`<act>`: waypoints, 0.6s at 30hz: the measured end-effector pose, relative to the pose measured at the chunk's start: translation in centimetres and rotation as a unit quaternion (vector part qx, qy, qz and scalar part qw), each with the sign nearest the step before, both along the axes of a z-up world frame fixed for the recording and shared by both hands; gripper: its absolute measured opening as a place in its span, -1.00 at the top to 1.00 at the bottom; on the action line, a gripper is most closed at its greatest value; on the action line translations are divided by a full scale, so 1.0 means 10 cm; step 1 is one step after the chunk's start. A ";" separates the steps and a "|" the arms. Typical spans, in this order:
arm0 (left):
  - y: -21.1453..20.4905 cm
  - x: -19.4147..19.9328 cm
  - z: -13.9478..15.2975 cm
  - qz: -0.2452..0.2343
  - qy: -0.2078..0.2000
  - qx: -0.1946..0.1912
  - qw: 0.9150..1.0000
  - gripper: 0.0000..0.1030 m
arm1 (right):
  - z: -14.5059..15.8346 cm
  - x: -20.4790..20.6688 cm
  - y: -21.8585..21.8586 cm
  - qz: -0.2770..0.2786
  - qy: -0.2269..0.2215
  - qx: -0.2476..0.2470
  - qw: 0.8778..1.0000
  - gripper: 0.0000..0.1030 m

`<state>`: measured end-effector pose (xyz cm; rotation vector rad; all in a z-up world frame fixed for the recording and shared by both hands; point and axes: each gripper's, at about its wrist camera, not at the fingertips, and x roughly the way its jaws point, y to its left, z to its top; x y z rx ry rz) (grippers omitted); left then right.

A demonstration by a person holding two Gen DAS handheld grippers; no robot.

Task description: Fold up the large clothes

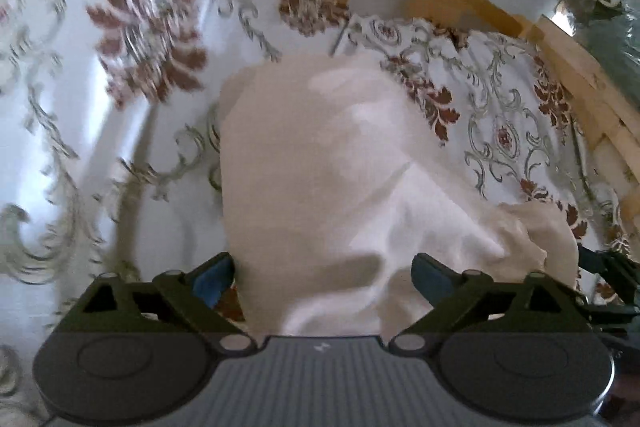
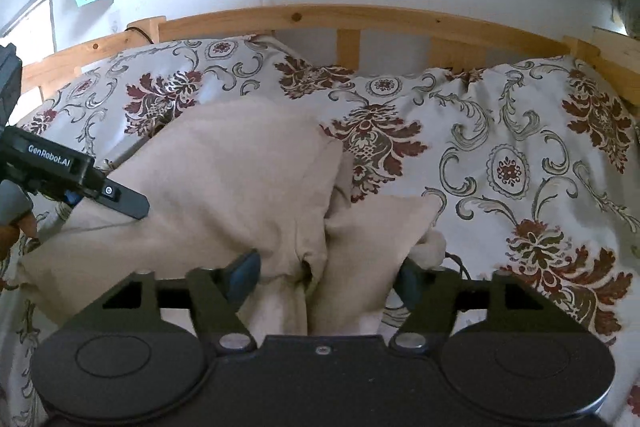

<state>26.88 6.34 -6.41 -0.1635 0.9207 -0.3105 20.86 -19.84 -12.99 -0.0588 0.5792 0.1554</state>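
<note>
A bed point(image 2: 500, 155) with a floral cover and a wooden headboard point(image 2: 320, 17) carries a beige garment point(image 2: 224, 179), which lies bunched on the cover in front of the headboard, its thick fold running toward both cameras. The left hand-held gripper point(image 1: 322, 277) has its jaws spread wide with the garment's cloth lying loose between the blue pads point(image 1: 210, 281), and in the right view it shows at the garment's left edge. The right hand-held gripper point(image 2: 328, 273) is likewise spread apart, straddling the garment's creased middle without pinching it.
</note>
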 end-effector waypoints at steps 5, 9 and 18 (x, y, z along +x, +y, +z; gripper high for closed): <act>-0.04 -0.38 0.40 0.029 -0.056 0.003 0.998 -0.99 | 0.18 -0.20 -0.01 -0.003 -0.026 0.007 1.000 -0.81; -0.07 -0.75 0.63 0.053 -0.083 -0.005 0.995 -0.99 | 0.42 -0.48 0.02 -0.009 -0.072 0.012 0.997 -0.98; -0.12 -1.63 0.84 0.094 -0.084 0.033 0.991 -0.99 | 0.79 -1.45 0.19 -0.028 -0.155 0.021 0.987 -0.99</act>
